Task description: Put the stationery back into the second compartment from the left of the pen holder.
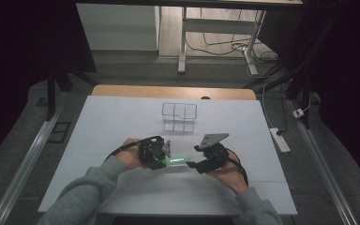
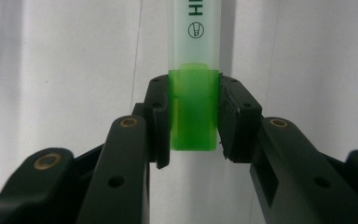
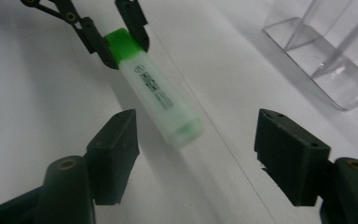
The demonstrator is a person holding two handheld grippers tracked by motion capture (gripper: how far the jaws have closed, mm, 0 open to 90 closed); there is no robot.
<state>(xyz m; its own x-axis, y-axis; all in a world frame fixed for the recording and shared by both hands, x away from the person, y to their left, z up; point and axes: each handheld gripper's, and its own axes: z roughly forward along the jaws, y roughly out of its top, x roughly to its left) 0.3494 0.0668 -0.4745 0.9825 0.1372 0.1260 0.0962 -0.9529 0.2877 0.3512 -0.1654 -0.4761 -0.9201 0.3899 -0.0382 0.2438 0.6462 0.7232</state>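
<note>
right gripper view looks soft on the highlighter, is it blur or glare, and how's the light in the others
Right gripper view: highlighter slightly blurred, its print unreadable; clear organiser catches glare. Left gripper view: sharp and evenly lit, green end crisp. High view: dim, surroundings nearly black.

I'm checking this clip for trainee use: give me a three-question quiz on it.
1. Which gripper holds the highlighter?
2. True or false: the right gripper is shut on the highlighter's pale end.
3. The left gripper clamps which end? A) green B) pale
Key: 1. The left. 2. False: its jaws stand open, apart from it. 3. A. The clear organizer stands farther back on the table.
</note>
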